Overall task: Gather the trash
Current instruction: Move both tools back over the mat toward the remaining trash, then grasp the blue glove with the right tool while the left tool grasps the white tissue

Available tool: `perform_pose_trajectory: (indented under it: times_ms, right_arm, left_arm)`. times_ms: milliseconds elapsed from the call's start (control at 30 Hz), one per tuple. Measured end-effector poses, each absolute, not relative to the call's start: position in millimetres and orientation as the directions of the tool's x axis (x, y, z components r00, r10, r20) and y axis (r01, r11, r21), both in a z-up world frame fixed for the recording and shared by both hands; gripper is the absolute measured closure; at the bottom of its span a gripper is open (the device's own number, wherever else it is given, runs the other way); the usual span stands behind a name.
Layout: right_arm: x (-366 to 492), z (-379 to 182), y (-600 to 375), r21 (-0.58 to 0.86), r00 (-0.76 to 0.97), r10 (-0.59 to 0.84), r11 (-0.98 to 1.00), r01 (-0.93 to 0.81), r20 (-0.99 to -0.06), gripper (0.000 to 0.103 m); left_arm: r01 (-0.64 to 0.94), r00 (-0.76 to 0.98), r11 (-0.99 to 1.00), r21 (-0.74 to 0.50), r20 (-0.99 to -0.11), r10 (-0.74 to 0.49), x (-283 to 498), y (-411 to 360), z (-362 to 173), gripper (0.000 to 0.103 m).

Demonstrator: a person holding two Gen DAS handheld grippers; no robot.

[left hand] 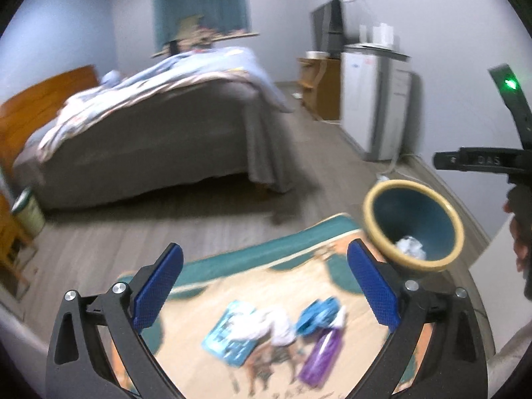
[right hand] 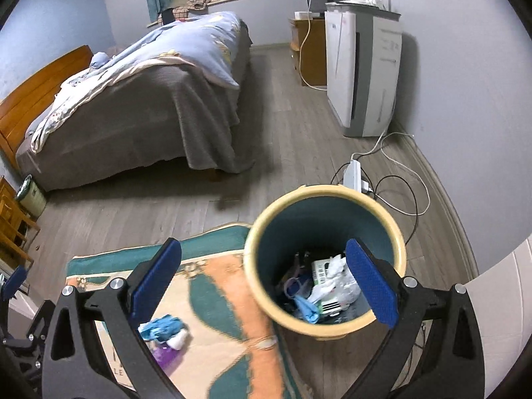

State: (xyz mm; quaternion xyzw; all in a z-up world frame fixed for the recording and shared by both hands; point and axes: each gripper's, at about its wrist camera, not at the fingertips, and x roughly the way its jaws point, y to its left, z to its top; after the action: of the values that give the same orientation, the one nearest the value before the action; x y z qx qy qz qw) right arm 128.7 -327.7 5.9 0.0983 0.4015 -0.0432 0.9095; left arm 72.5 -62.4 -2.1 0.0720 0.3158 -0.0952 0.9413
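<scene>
Trash lies on a patterned rug point(left hand: 259, 286): a blue packet point(left hand: 229, 332), a crumpled white tissue point(left hand: 276, 326), a blue wad point(left hand: 319, 312) and a purple wrapper point(left hand: 321, 359). My left gripper point(left hand: 262, 286) is open and empty above them. A yellow-rimmed teal bin point(right hand: 324, 261) stands at the rug's right edge with several pieces of trash inside point(right hand: 327, 286); it also shows in the left wrist view point(left hand: 414, 224). My right gripper point(right hand: 262, 282) is open and empty over the bin's left rim. The blue wad point(right hand: 163, 327) and purple wrapper point(right hand: 166, 355) show at lower left.
A bed point(right hand: 139, 106) with a grey cover stands to the left. A white air purifier point(right hand: 364, 73) stands by the right wall, with a power strip point(right hand: 352, 174) and cables behind the bin. A wooden cabinet point(right hand: 307, 53) is further back. A small green bin point(right hand: 31, 196) sits at far left.
</scene>
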Motion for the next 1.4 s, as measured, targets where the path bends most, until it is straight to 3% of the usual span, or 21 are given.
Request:
perform_pose_trajectory:
  times_ms: [133,333,500,767,933,967,1033,1167,1267,1300,1333,1400]
  right_arm:
    - [124.7,-8.6,-294.6,0.197,0.64,0.066,0.971,0.135,-0.765,0.006]
    - [130.1,-51.2,-251.8,0.275,0.51,0.16,0.948,0.159,-0.845,0.006]
    - [140.1,-71.5,-216.3,0.187,0.461,0.116,0.976,0.11,-0.88,0.006]
    - [157.0,-110.5,-188.1,0.049,0.388,0.026,0.998,0.05,-0.921,0.006]
    - [163.5,-132.8,-176.4,0.028,0.353,0.031,1.0,-0.015,-0.935,0.008]
    - [164.3,-137.3,-173.4,0.031,0.342,0.039,0.999,-0.03,-0.939,0.012]
    - [165.5,-148.2,-168.4,0.05,0.303,0.065,0.997,-0.059,-0.951,0.03]
    - [166.4,-167.3,-161.0,0.136,0.227,0.153,0.987,-0.087,-0.962,0.04]
    - [167.4,-172.6,-156.3,0.105,0.219,0.13,0.987,-0.121,-0.967,0.052]
    - [168.2,-172.3,-156.6,0.093,0.222,0.12,0.987,-0.128,-0.968,0.078]
    - [169.8,-172.5,-158.9,0.116,0.212,0.14,0.985,-0.125,-0.967,0.09]
    - [171.5,-171.5,-165.3,0.163,0.197,0.181,0.981,-0.106,-0.963,0.099]
  left_arm:
    - [0.148,0.772,0.989,0.023,-0.628,-0.101,61.5,-19.2,-10.5,0.005]
    - [0.117,0.75,0.99,0.078,-0.66,-0.036,59.5,14.8,-34.5,0.005]
    - [0.096,0.712,0.995,0.031,-0.701,-0.047,69.4,38.7,-52.5,0.005]
    - [0.119,0.68,0.991,0.066,-0.732,-0.033,87.8,43.1,-71.9,0.005]
    - [0.108,0.652,0.993,0.04,-0.757,-0.04,94.8,45.5,-80.7,0.005]
    - [0.105,0.648,0.994,0.036,-0.761,-0.041,95.8,45.9,-82.5,0.005]
    - [0.103,0.641,0.994,0.037,-0.767,-0.038,97.3,44.9,-85.3,0.005]
    - [0.11,0.624,0.993,0.05,-0.781,-0.03,101.1,39.9,-93.6,0.005]
    - [0.129,0.607,0.989,0.067,-0.794,-0.025,104.7,32.2,-101.9,0.005]
    - [0.136,0.603,0.988,0.075,-0.798,-0.022,105.3,29.3,-104.4,0.005]
    - [0.148,0.596,0.985,0.087,-0.803,-0.019,106.1,24.8,-108.0,0.005]
    - [0.168,0.584,0.981,0.096,-0.811,-0.021,107.6,17.8,-113.8,0.005]
